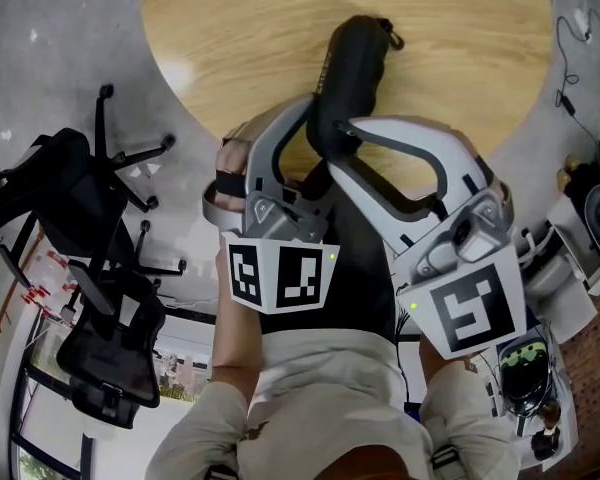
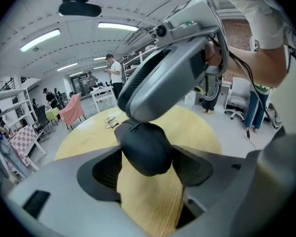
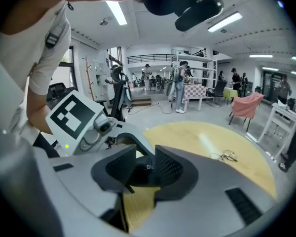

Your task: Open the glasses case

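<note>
A black zipped glasses case [image 1: 350,73] lies on the round wooden table [image 1: 230,28], its near end over the table's front edge. My left gripper [image 1: 305,163] comes in from the left, and its pads press both sides of that rounded end [image 2: 144,149]. From the right, my right gripper [image 1: 338,140] meets the same end. Its jaws stand narrow, closed on the dark case [image 3: 138,174], and a small metal piece shows in the gap. In the left gripper view, a grey jaw of the right gripper [image 2: 163,78] lies across the top of the case.
A pair of wire-framed glasses [image 3: 226,156] lies farther out on the table [image 3: 197,137]. Black office chairs [image 1: 90,218] stand on the floor at the left. A cluttered bench [image 1: 580,238] is at the right. People, shelves and a pink chair [image 3: 246,105] are far behind.
</note>
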